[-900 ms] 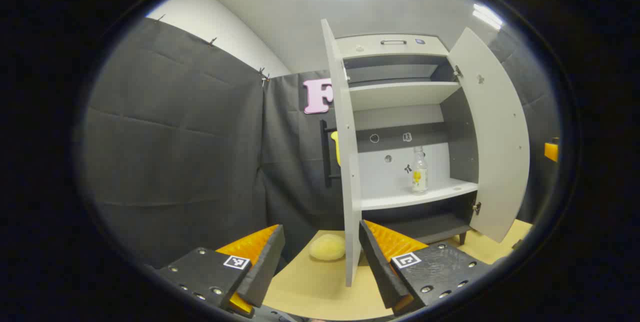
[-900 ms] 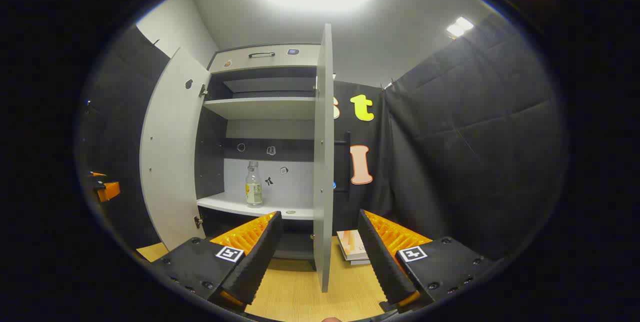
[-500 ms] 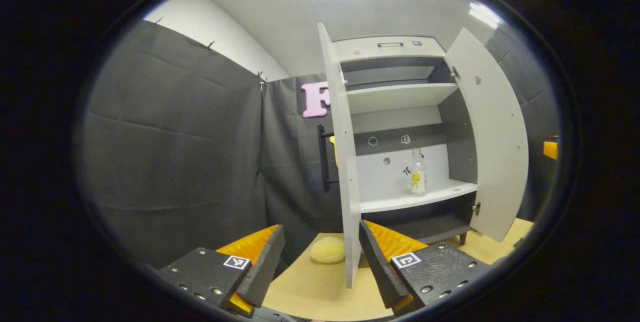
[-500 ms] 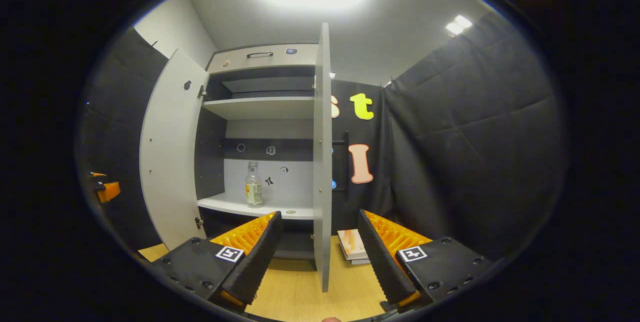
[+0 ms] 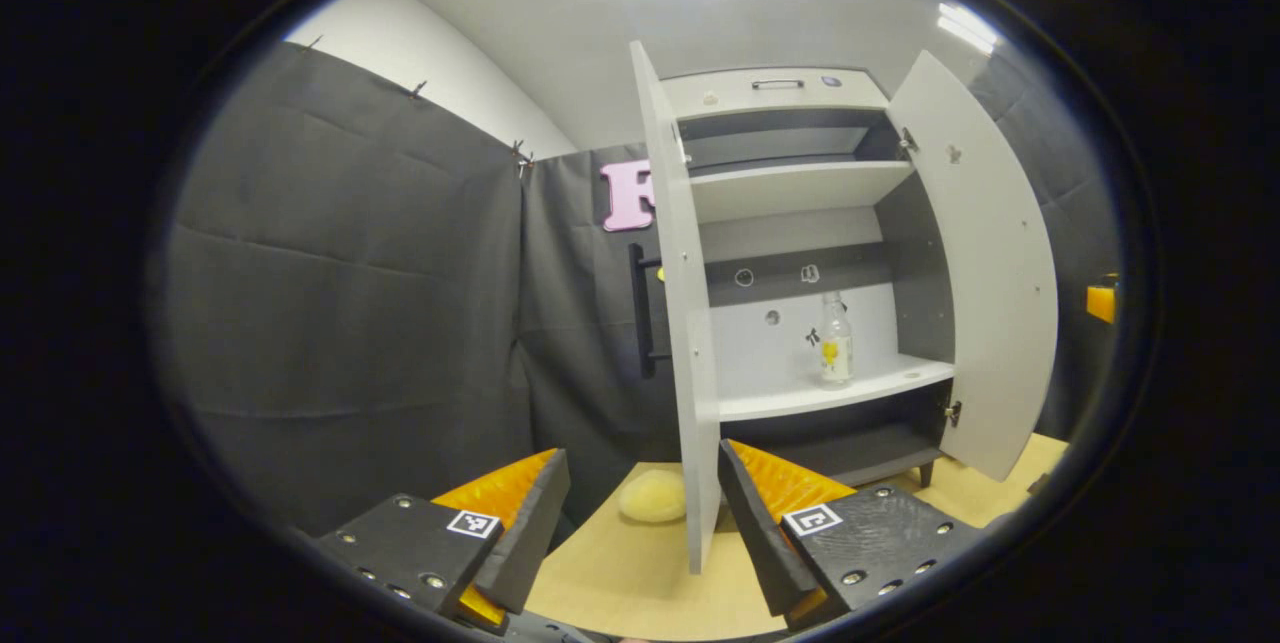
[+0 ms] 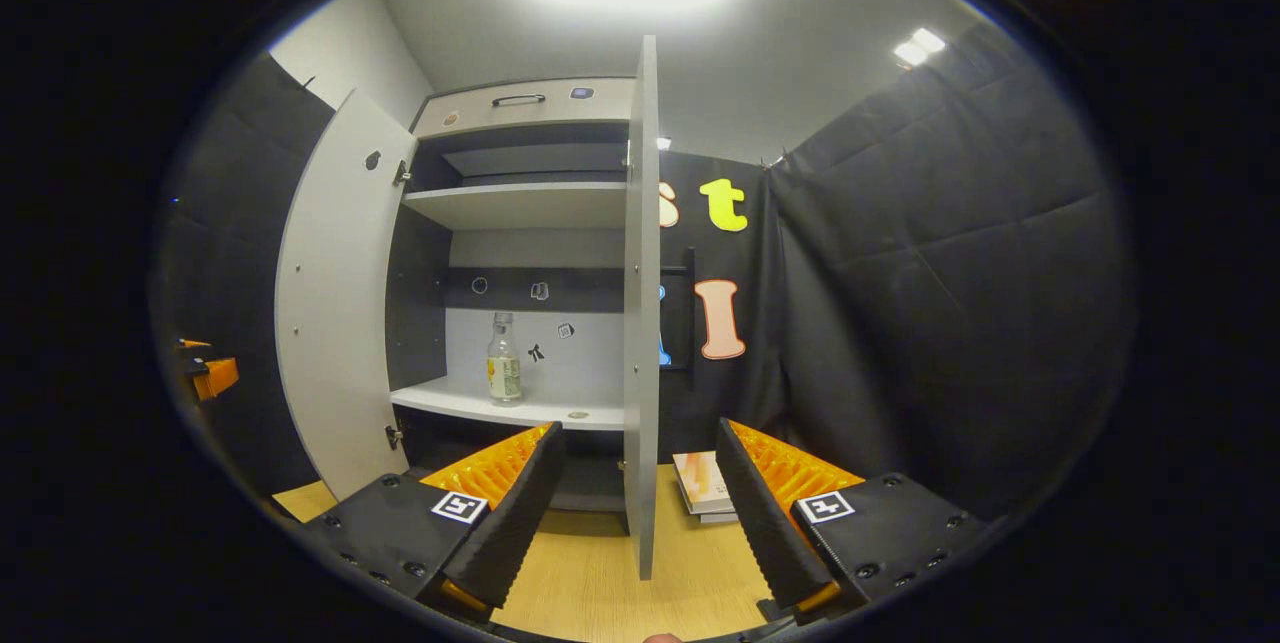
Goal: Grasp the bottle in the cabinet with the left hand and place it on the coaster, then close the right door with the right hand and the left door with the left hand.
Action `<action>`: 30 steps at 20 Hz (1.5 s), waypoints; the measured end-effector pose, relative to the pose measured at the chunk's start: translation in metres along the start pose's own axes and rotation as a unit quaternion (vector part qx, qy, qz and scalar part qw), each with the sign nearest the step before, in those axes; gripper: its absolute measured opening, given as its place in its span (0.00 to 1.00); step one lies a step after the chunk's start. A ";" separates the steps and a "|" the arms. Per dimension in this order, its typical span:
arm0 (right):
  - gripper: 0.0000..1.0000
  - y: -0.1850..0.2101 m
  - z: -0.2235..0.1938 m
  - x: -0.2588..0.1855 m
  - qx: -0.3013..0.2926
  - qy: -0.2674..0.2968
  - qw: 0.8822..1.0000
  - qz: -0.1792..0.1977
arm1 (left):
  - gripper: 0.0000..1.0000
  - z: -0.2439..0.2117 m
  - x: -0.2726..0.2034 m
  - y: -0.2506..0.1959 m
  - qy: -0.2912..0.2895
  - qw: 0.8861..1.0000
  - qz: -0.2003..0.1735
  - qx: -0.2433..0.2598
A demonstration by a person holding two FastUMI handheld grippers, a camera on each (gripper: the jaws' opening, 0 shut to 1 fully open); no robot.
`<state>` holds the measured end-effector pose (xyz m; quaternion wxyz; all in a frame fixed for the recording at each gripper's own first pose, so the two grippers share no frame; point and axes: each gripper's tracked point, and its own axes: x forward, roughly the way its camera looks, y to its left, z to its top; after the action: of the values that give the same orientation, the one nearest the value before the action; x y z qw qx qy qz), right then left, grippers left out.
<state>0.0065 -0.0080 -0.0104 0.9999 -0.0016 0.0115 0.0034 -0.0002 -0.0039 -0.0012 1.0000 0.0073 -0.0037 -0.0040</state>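
Note:
The clear bottle (image 5: pixel 836 340) with a yellow label stands upright on the lower shelf of the grey cabinet (image 5: pixel 790 185), whose two doors are both open. My left gripper (image 5: pixel 640 533) is open and holds nothing. It sits low over the table, in front of the left door's edge (image 5: pixel 685 323) and well short of the bottle. A pale yellow round pad (image 5: pixel 652 496), possibly the coaster, lies on the table beyond its fingers. My right gripper (image 6: pixel 640 523) is open and holds nothing, facing the right door's edge (image 6: pixel 640 323). The bottle (image 6: pixel 503 360) shows left of that edge.
The right door (image 5: pixel 985 263) swings out wide, as does the left door (image 6: pixel 335 303). A black bar handle (image 5: pixel 640 308) is on the left door's outer face. A small stack of books (image 6: pixel 703 485) lies on the wooden table (image 6: pixel 590 583). Black cloth walls close in on both sides.
Both views have shifted slightly. The cabinet sits a little higher in the right gripper view and the left door's edge a little further left in the left gripper view. Both grippers stay open.

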 end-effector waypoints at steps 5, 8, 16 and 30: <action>0.95 -0.013 -0.006 0.005 -0.014 0.000 1.000 0.001 | 0.87 0.010 -0.001 -0.007 -0.004 1.000 -0.018 -0.007; 0.96 -0.022 -0.010 0.009 -0.016 -0.001 1.000 0.008 | 0.87 0.040 -0.006 -0.025 -0.007 0.999 -0.031 -0.007; 0.96 -0.048 -0.023 0.015 -0.016 0.010 1.000 -0.001 | 0.89 0.070 0.056 -0.116 -0.016 0.993 -0.105 -0.044; 0.96 -0.108 -0.039 0.031 -0.015 0.037 0.992 -0.118 | 0.87 0.085 0.209 -0.235 -0.002 0.976 -0.209 -0.064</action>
<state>0.0375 -0.1160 -0.0497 0.9921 -0.0184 0.0478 -0.1143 0.2065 -0.2417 0.0814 0.9754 -0.0562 -0.0036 -0.2132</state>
